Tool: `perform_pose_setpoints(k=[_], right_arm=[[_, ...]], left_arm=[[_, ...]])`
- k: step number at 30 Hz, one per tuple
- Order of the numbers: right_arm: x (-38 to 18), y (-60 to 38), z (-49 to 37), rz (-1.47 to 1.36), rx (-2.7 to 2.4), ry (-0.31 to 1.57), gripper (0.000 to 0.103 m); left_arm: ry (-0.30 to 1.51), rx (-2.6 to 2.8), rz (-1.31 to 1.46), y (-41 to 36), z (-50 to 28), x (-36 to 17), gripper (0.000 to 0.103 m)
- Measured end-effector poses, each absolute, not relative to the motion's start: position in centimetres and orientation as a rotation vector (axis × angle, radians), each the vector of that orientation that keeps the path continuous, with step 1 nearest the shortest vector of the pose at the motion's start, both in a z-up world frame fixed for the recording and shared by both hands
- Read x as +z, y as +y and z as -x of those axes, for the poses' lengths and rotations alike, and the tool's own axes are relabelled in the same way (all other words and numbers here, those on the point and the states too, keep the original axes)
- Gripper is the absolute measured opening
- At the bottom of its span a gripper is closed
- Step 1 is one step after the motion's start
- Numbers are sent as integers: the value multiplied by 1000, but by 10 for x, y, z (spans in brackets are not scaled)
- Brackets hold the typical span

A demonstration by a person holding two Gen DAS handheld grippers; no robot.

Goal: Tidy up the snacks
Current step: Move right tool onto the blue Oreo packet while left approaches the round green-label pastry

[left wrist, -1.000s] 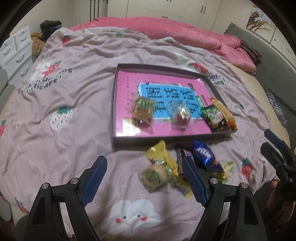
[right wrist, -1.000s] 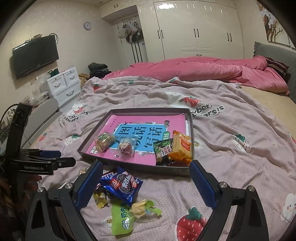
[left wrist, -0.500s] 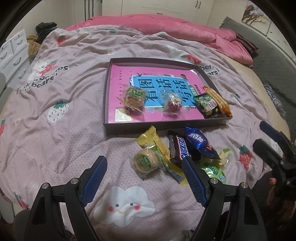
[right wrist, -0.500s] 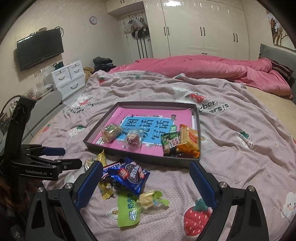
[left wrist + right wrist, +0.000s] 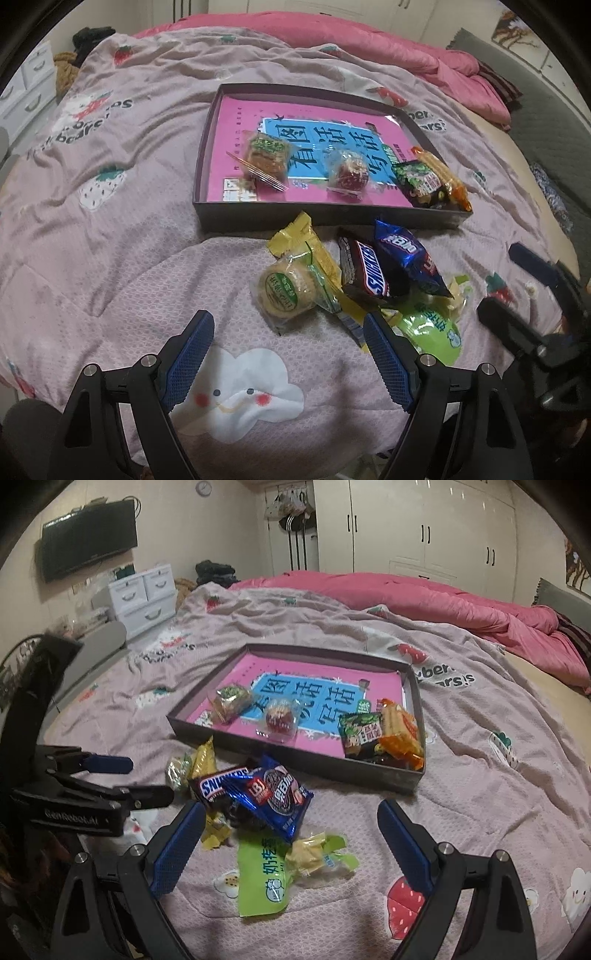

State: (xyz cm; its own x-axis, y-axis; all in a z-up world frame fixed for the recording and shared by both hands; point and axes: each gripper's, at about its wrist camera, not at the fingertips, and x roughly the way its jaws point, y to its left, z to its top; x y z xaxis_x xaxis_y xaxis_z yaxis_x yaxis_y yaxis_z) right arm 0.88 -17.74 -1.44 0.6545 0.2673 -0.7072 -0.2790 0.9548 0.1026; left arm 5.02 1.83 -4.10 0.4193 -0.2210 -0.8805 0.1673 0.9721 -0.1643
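You are looking at a brown Snickers bar showing "SNICKERS" in white letters, lying beside a blue Oreo packet reading "OREO". The left gripper is carrying the white lettering "GenRobot.AI" along its body. The bedspread is showing printed words, partly folded away, ending in "bears!". Large dark Chinese characters are running across the blue panel of the pink book in the tray; the green packet is bearing Chinese characters too.
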Motion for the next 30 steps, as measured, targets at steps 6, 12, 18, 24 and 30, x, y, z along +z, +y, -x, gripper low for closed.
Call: perform_pose_setpoints(k=[6, 12, 18, 24, 30], right_arm=[[-24, -172, -17, 29, 309, 827, 94], [-36, -159, -19, 82, 318, 856, 94], [-46, -150, -30, 100, 330, 872, 94], [-54, -143, -42, 118, 338, 886, 94], [-59, -140, -49, 115, 356, 887, 92]], left_arm=[[1127, -257, 76, 18, -57, -47, 84], [1160, -257, 100, 15, -73, -57, 84], [1179, -270, 120, 13, -81, -64, 84], [1192, -284, 146, 16, -86, -68, 84], [1204, -312, 184, 19, -90, -72, 84]])
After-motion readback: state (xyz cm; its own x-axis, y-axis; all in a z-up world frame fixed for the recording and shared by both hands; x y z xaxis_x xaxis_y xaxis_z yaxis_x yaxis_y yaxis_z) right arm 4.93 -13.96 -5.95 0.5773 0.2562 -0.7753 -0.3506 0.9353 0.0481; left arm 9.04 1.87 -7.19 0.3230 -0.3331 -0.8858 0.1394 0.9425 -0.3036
